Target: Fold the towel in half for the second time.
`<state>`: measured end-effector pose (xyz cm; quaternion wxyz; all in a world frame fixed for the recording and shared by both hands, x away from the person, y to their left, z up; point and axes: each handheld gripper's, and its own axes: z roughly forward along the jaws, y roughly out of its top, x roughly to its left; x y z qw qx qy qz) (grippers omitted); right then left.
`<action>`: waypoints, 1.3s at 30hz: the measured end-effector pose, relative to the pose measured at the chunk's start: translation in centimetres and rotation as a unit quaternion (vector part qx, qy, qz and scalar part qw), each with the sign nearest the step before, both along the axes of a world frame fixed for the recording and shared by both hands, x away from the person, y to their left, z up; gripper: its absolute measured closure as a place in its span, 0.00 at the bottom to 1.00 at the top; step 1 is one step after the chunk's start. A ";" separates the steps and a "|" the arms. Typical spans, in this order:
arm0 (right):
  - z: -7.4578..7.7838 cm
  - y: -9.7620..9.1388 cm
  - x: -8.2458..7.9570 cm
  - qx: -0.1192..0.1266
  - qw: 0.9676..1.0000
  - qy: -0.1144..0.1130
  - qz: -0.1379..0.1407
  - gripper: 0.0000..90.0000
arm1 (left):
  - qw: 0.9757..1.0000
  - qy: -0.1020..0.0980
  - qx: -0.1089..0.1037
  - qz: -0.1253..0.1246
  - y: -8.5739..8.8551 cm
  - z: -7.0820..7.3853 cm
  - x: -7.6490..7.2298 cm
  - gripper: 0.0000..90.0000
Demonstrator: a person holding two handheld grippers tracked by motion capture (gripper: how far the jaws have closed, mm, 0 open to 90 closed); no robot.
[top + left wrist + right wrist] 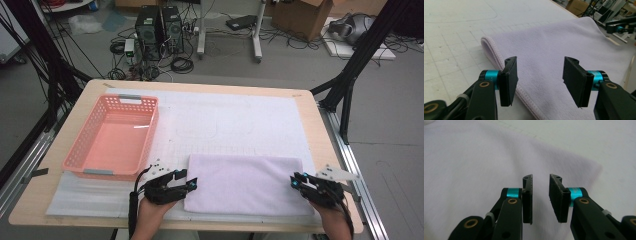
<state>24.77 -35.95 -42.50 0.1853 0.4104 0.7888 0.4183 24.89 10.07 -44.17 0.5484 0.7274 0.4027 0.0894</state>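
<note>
Lower middle of frame: folded towel [245, 182] flat; left gripper [192, 180] and right gripper [295, 181] flank its ends, jaws apart, empty, poised for next fold.

A laboratory or robotics test room is shown. A wooden work table [300, 102] covered by a white gridded mat [240, 125] is framed by black metal struts [367, 50] and aluminium rails [350, 160]. On the grey floor beyond, at 11 o'clock, two computer towers [160, 30] are seen among tangled cables [150, 67]. A cardboard box [302, 15] is set at 1 o'clock, and the white legs of a stand [256, 30] at 12 o'clock.
</note>
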 end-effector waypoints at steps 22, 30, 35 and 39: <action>-1.1 -2.4 6.1 0.005 0.997 0.004 -0.081 0.50 | 0.999 0.016 0.043 0.026 -0.9 -0.5 5.5 0.47; -2.5 -2.5 7.0 0.007 0.996 0.051 -0.070 0.51 | 0.993 0.041 0.106 0.026 -2.1 -0.5 7.2 0.84; -2.7 -3.2 6.1 0.013 0.995 0.042 -0.094 0.52 | 0.991 0.057 0.092 0.085 -2.2 -0.6 7.5 0.88; -2.2 -3.4 5.5 0.020 0.996 0.035 -0.084 0.55 | 0.993 0.039 0.069 0.086 -1.4 -0.5 7.7 0.54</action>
